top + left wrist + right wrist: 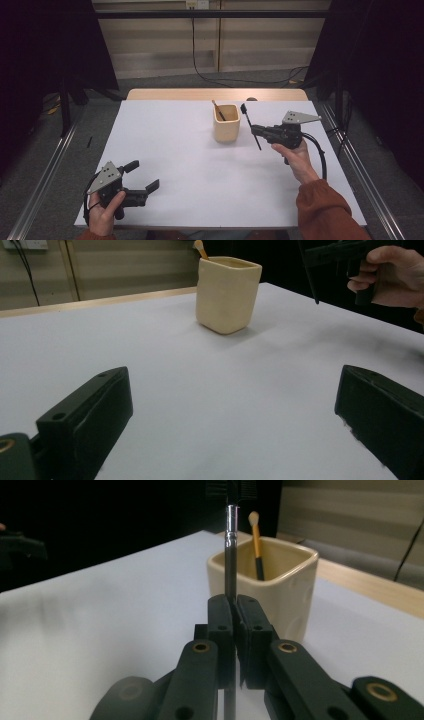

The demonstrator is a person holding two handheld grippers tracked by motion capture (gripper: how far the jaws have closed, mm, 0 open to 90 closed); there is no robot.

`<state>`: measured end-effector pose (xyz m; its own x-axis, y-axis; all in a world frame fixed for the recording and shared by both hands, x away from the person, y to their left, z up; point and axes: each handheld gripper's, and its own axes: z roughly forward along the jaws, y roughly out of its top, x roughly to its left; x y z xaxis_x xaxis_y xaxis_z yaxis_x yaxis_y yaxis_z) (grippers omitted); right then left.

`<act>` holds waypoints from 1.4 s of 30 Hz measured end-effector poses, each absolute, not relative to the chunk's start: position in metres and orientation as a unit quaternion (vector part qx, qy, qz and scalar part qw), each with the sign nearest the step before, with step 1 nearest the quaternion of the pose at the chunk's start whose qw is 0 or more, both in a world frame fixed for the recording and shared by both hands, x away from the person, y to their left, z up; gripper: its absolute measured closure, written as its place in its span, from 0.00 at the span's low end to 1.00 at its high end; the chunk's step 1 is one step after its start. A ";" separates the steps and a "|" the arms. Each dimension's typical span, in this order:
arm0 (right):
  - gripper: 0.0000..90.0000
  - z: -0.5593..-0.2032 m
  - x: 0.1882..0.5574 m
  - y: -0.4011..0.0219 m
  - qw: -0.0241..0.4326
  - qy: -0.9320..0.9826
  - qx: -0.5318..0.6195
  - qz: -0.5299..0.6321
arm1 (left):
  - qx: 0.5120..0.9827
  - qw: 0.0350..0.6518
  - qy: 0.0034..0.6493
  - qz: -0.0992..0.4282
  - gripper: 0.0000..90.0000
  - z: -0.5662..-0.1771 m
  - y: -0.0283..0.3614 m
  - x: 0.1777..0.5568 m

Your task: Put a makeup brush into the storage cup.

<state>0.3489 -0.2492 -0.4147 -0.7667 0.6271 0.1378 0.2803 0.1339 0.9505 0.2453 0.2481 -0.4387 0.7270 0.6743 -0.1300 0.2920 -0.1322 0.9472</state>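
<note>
The right gripper (256,131) is closed on a thin black brush (250,125), clamped at mid-handle between the two pads; the brush hangs above the table (175,165) just to the right of the cream cup (226,123), clear of its wall. The left gripper (145,177) sits at the near left corner of the table, close to the front edge, jaws spread wide with nothing between them. The cup stands toward the far edge, right of centre, with broad bare table on its left and in front; a narrower strip of table lies between it and the right edge. A second brush (218,110) with an orange handle stands inside the cup. The right gripper view shows the held brush (230,540) upright, its metal ferrule and dark bristle head above the pads, and the pale tip of the orange-handled brush (256,540) leaning in the cup (280,585). The left gripper view shows the cup (227,292) from low level, with the right gripper (320,255) raised at upper right.
</note>
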 end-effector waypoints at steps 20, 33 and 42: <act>0.96 -0.388 0.353 -0.253 0.163 0.712 0.306 0.611 | 0.732 0.576 0.323 0.167 0.02 -0.439 0.248 0.246; 0.96 -0.370 0.364 -0.243 0.170 0.714 0.292 0.613 | 0.724 0.585 0.324 0.171 0.02 -0.439 0.247 0.246; 0.96 -0.358 0.374 -0.237 0.174 0.711 0.286 0.619 | 0.731 0.575 0.322 0.175 0.02 -0.438 0.248 0.245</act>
<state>0.3736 -0.2371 -0.3578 -0.7758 0.6219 0.1065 0.1914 0.0711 0.9789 0.2454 0.2485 -0.4384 0.7308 0.6730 -0.1141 0.2693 -0.1306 0.9541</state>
